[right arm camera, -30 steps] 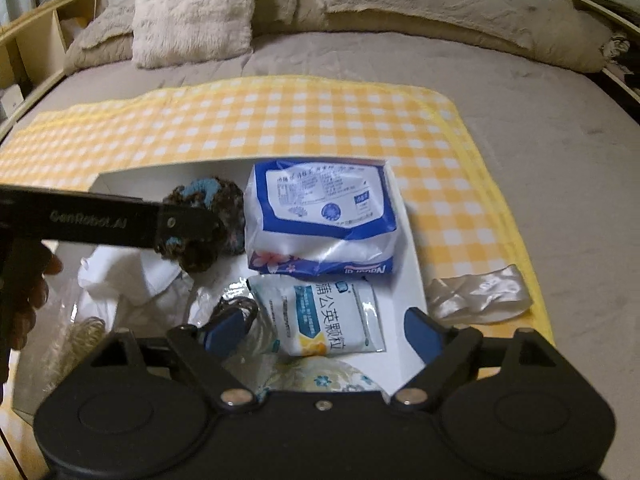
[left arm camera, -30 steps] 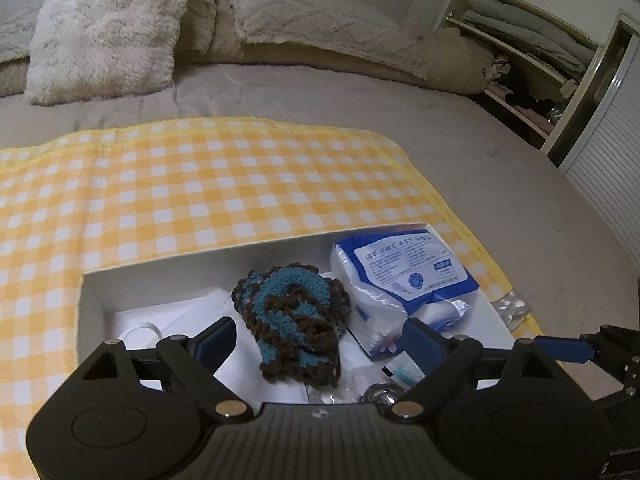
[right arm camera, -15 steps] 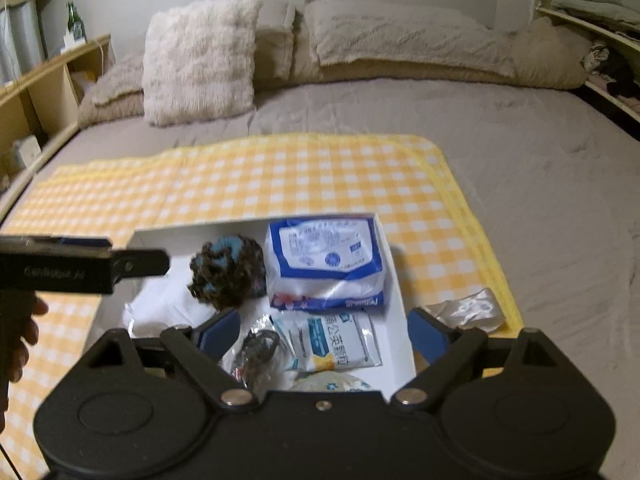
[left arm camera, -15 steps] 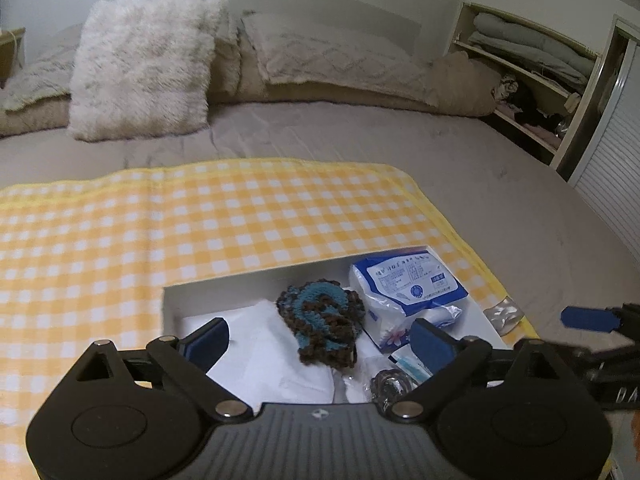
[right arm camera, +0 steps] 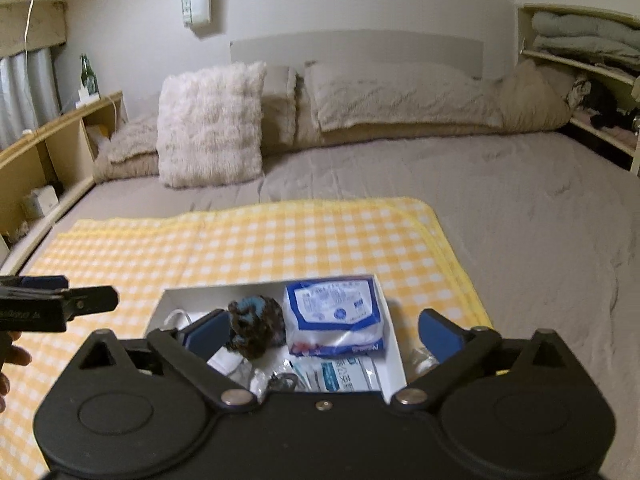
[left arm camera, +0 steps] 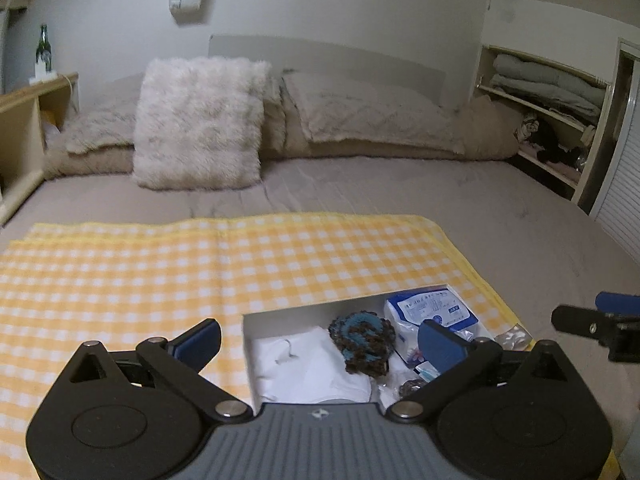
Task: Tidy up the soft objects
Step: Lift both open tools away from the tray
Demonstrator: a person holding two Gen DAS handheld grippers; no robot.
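Above the near edge of the yellow checked cloth [left arm camera: 200, 272], both tools hang level and point toward the pillows at the head of the bed [right arm camera: 520, 208]. The left gripper [left arm camera: 320, 336] has its blue fingers spread wide with nothing between them, and the right gripper [right arm camera: 324, 330] is spread just as wide and equally empty. Below them a shallow white box [right arm camera: 390, 320] sits on the cloth with its long axis running left to right. Inside it a brown and teal crocheted piece [left arm camera: 362, 338] lies bunched near the middle, touching a blue and white packet [right arm camera: 334, 314] on its right, whose long side runs across the box. White folded fabric [left arm camera: 312, 364] fills the left part. The right wrist view shows a second, smaller packet [right arm camera: 346, 374] with blue print near the front wall of the box — the left view shows only a sliver of it behind a finger. A person's fingertips appear at the left edge of the right view, under the other tool. A crumpled clear wrapper [left arm camera: 514, 334] lies just outside the box on the right — plainest in the left view.
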